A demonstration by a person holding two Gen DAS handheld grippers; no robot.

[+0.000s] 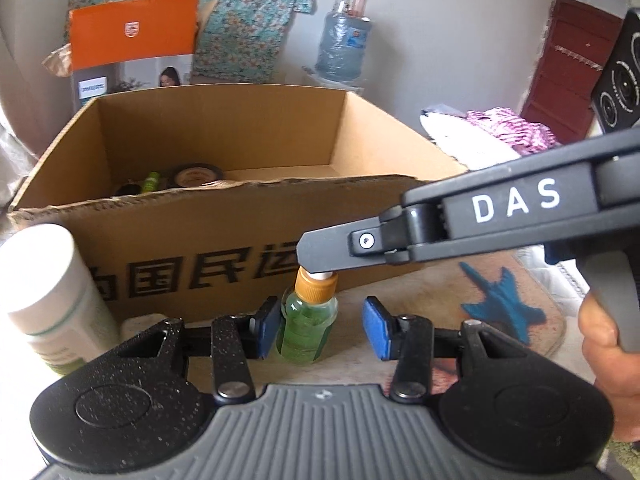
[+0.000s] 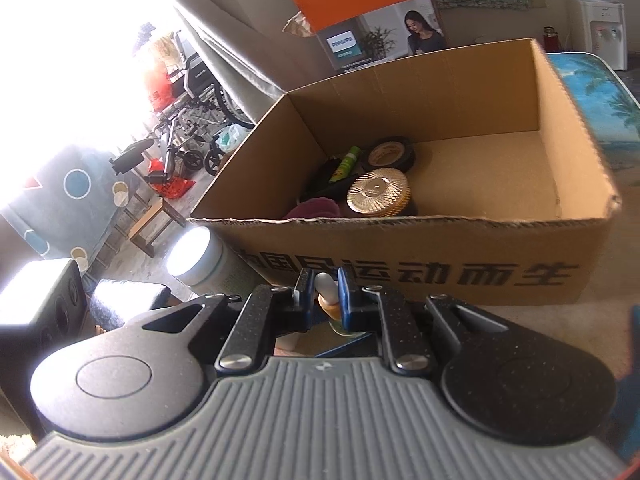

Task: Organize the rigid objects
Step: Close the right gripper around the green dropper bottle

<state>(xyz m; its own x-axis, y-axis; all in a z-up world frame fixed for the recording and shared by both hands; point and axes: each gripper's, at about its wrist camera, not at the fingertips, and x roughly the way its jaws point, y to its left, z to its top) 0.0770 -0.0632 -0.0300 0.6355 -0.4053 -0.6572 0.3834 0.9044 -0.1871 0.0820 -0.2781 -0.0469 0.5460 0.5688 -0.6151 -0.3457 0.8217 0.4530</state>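
A: L to R, quick. Far left, white container [image 1: 48, 296], upright, on the counter [image 1: 436, 308] just beside the cardboard box [image 1: 224, 240], box's front-left corner.

B: Box contents?

A: All bunched in the left half. Green tube [image 2: 346, 164], black tape roll [image 2: 390, 154], gold ribbed round lid [image 2: 378, 194], something maroon [image 2: 314, 208] at the near wall. Right half shows bare cardboard floor.

B: The bottle?

A: Small green bottle [image 1: 308, 326] w/ orange cap, upright on the counter, right in front of the box's printed wall. Not in the box.

B: Left gripper [image 1: 322, 330]?

A: Part open, straddling the bottle body. Its left blue pad [image 1: 266, 328] sits at the glass; touching or not, can't tell. The other pad stands clear, visible gap. So no clamp.

B: Right gripper [image 2: 324, 294]?

A: Comes in from the right, over the left one. Jaws pinched narrow on the white nozzle tip [image 2: 326, 288] sticking up from the orange cap. That's the hold on the bottle.

B: Anything further right?

A: A hand [image 1: 608, 344] on the right gripper's handle. Blue plane print [image 1: 500, 304] on the counter surface.
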